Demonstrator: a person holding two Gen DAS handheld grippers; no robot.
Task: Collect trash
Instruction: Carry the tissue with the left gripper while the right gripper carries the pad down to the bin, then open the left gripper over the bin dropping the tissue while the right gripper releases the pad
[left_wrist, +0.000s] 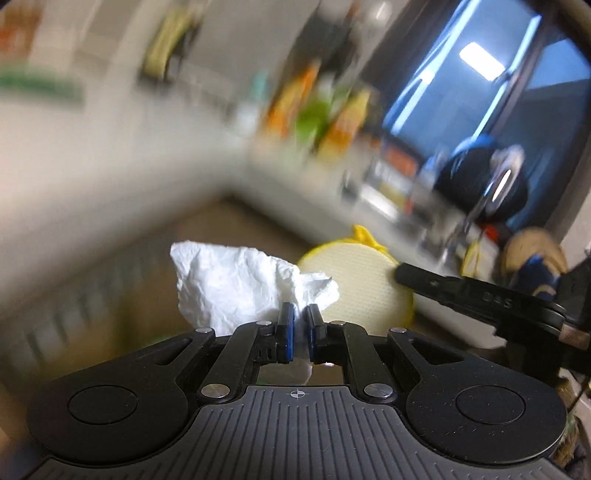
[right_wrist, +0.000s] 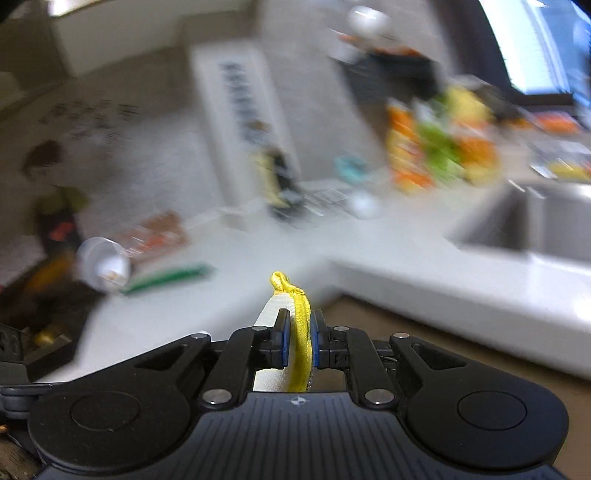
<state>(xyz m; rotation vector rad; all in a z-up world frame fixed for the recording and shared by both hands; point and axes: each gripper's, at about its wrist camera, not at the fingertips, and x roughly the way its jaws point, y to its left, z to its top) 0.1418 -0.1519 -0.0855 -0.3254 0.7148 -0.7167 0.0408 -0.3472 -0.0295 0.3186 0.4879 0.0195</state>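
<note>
Two grips, both loaded. Left gripper (left_wrist: 300, 314) is clamped on a crumpled white tissue (left_wrist: 236, 284), pinched only at its lower edge; most of it hangs free ahead of the pads. Right gripper (right_wrist: 298, 325) is closed edge-on over a round yellow-rimmed sponge (right_wrist: 291, 306), held above the floor just off the tabletop (right_wrist: 229, 295). Background heavily smeared, so both hands look to be swinging fast.

Risks: tissue may tear or slip from so thin a bite. Sponge may pivot between pads. No bin in view. Cup (right_wrist: 103, 267) and green wrapper (right_wrist: 166, 278) remain on the tabletop.

blurred: countertop (right_wrist: 229, 295), bright packages (left_wrist: 317, 110) | cut off: sink (right_wrist: 546, 229)
</note>
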